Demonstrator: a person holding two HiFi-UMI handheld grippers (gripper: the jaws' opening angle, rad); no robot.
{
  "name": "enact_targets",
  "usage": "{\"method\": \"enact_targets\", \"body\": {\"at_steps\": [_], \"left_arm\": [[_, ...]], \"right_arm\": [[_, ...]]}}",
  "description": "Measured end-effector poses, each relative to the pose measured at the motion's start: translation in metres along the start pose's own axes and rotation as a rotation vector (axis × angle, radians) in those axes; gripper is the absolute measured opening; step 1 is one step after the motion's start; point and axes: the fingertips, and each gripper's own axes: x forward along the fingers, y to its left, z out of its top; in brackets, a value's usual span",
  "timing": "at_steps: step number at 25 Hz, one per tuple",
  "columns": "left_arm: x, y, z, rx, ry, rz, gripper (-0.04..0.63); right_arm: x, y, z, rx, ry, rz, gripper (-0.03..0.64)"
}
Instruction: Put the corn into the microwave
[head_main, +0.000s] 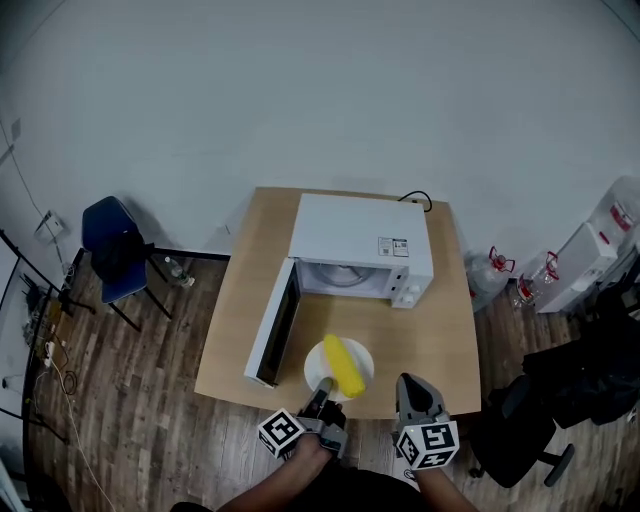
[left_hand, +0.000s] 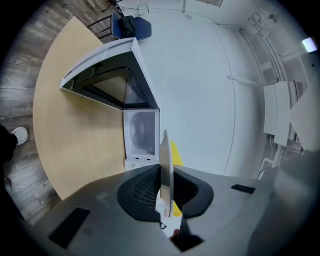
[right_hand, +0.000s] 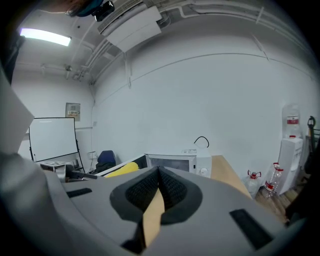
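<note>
1. Jaws of the left gripper (head_main: 325, 388) pinched almost fully together on the near rim of the white plate (head_main: 318, 372), with nothing else between them. Jaws of the right gripper (head_main: 410, 388) tip to tip and empty, just right of the plate.
2. Yellow corn (head_main: 343, 367) lying across that plate at the front edge of the wooden surface (head_main: 235, 310), well short of the microwave (head_main: 360, 235).
3. Judged as the carry step: plate and corn in hand, not yet inside. Door (head_main: 270, 330) already swung wide to the left, cavity facing the person.
4. Next move, by the look of it: a level push forward into the open mouth, holding the plate flat to stop the corn rolling off. Then steering clear of the door edge on the left, loosening the pinch and backing out. Right gripper free afterwards for shutting the door.
5. Plate resting on the surface or lifted just off it: impossible to tell from above.
6. Cavity floor mostly hidden beneath the microwave's own top in the head view. Plate seen edge-on in the left gripper view, the corn reduced to a yellow sliver behind it.
7. Forearms cut off at the bottom of the head view; control panel too small to read.
</note>
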Motion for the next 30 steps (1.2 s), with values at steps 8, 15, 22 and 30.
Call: {"method": "enact_targets", "body": {"at_steps": [8,15,22,30], "left_arm": [[0.036,0.000,0.028,-0.027,0.071,-0.026,0.026],[0.063,0.005,0.047,-0.032,0.091,-0.022,0.026],[0.095,0.017,0.063,-0.032,0.075,-0.015,0.026],[0.129,0.041,0.073,-0.019,0.070,0.011,0.026]], "right_arm": [[0.044,0.009,0.010,-0.035,0.003,-0.045,0.060],[0.067,0.012,0.015,-0.054,0.009,-0.071,0.059],[0.091,0.001,0.017,-0.067,0.007,-0.072,0.059],[0.129,-0.019,0.015,-0.047,0.029,-0.037,0.060]]}}
